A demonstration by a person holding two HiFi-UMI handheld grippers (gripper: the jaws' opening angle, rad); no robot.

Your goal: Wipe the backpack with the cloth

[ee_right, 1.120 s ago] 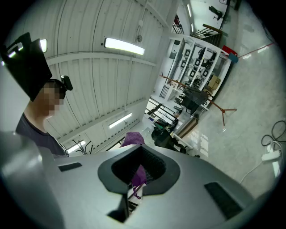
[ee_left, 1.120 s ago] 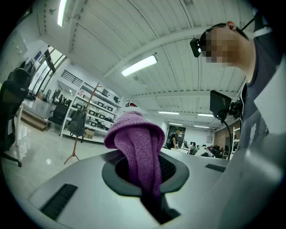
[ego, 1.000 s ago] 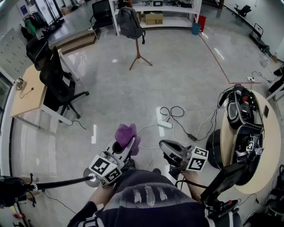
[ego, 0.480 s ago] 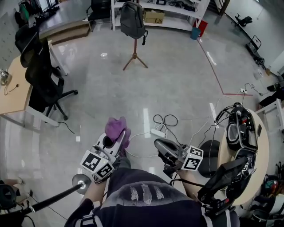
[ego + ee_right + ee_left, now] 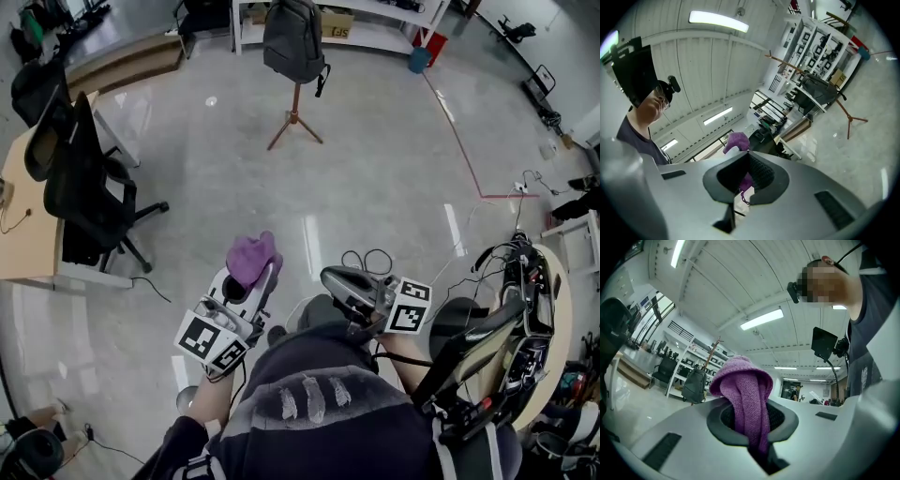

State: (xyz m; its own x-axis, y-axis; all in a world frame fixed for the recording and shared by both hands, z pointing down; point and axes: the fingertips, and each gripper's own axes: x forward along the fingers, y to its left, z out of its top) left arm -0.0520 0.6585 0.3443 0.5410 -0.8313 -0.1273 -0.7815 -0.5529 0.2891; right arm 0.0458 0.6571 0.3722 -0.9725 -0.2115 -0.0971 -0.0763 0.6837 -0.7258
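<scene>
Head view gives me the whole scene. The backpack (image 5: 293,37) hangs on a thin tripod stand (image 5: 295,117), far across the floor from me and just before the shelves (image 5: 375,33). It is well apart from both grippers, so I judge that the wiping is not yet begun.

My left gripper (image 5: 255,274) is clenched on the cloth (image 5: 251,255). In the left gripper view, the purple fabric goes down between the pads and the rest stands as a bunch over them. My right gripper (image 5: 330,277) has its jaws together with nothing between. The purple patch seen through their hollow in the right gripper view is the same cloth, behind them.

The cloth looks like soft terry, light and limp. I think it will fold under pressure, so I should press with the bunch and not with the jaws.

The backpack is grey soft fabric. I expect it to give way and swing on its hook, and the stand looks light enough to tip. I would take the side or the hanging strap (image 5: 321,80) with the free gripper to steady it.

No brand can be read on the backpack. The box (image 5: 336,25) on the shelf has print, but too small to read. The cubes carry only square markers.
</scene>
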